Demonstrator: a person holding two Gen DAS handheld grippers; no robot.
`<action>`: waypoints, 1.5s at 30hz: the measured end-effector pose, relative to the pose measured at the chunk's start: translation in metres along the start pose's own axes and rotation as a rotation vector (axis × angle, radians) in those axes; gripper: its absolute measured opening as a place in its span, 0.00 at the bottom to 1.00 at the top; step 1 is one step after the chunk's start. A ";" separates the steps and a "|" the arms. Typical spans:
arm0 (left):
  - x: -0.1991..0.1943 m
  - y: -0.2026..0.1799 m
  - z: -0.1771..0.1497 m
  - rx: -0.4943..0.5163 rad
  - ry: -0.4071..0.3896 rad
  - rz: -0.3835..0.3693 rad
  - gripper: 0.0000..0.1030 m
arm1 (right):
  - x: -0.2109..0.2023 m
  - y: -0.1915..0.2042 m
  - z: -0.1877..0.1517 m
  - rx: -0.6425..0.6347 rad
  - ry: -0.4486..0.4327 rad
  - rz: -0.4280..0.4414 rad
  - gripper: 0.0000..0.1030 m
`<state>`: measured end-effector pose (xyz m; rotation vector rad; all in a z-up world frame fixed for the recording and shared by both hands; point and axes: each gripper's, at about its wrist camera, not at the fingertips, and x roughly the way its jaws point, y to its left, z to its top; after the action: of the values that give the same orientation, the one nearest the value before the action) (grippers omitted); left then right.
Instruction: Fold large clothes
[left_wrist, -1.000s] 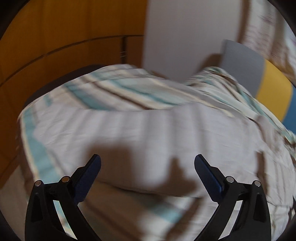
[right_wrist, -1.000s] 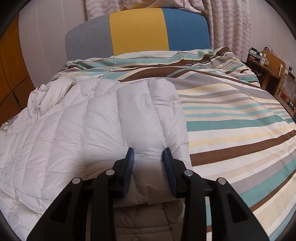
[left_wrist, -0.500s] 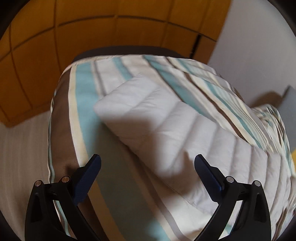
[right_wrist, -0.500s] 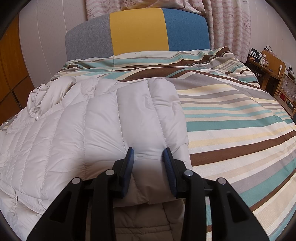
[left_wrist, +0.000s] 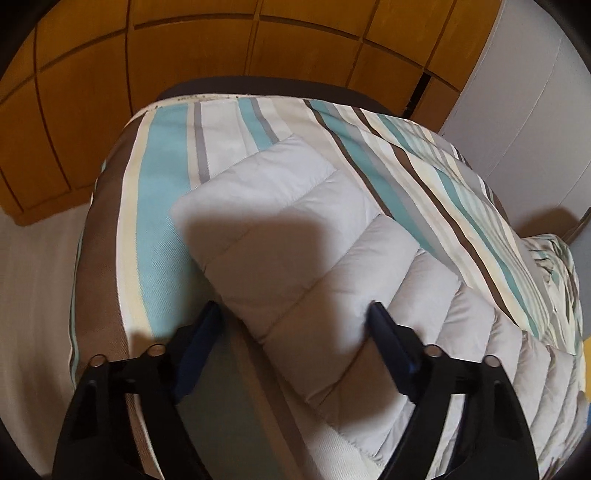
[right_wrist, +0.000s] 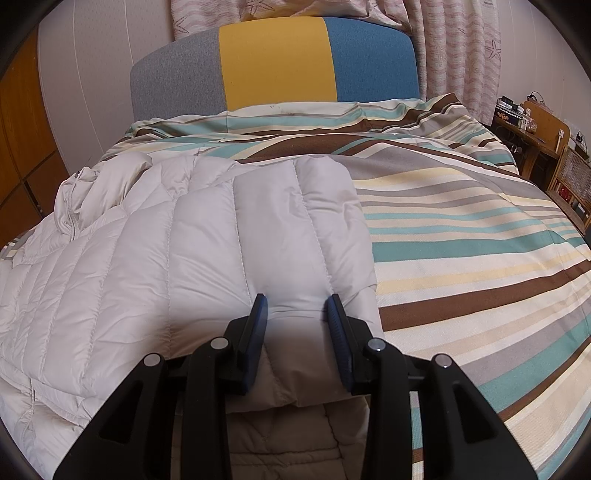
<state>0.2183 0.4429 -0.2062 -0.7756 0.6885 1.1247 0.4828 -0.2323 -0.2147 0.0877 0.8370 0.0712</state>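
I see the pale quilted puffer jacket (right_wrist: 207, 236) spread on the striped duvet (right_wrist: 461, 236), toward the side with the orange wood panelling (left_wrist: 110, 74). My right gripper (right_wrist: 297, 314) pinches a folded puffy edge of the jacket, both pads pressed into it. My left gripper (left_wrist: 295, 317) has just been closing around the jacket's sleeve (left_wrist: 280, 236); the right pad touches the fabric, the left one stands off it, so no grip there.
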 end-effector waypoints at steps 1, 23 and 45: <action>0.001 -0.003 0.001 0.006 -0.003 -0.001 0.68 | 0.000 0.000 0.000 0.000 0.000 0.000 0.33; -0.112 -0.095 -0.042 0.257 -0.328 -0.211 0.13 | 0.000 0.001 0.000 -0.002 -0.001 -0.006 0.33; -0.202 -0.239 -0.221 0.846 -0.264 -0.540 0.13 | 0.000 0.001 0.000 -0.001 -0.002 -0.006 0.33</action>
<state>0.3672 0.1005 -0.1217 -0.0596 0.6020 0.3557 0.4827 -0.2316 -0.2146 0.0846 0.8352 0.0661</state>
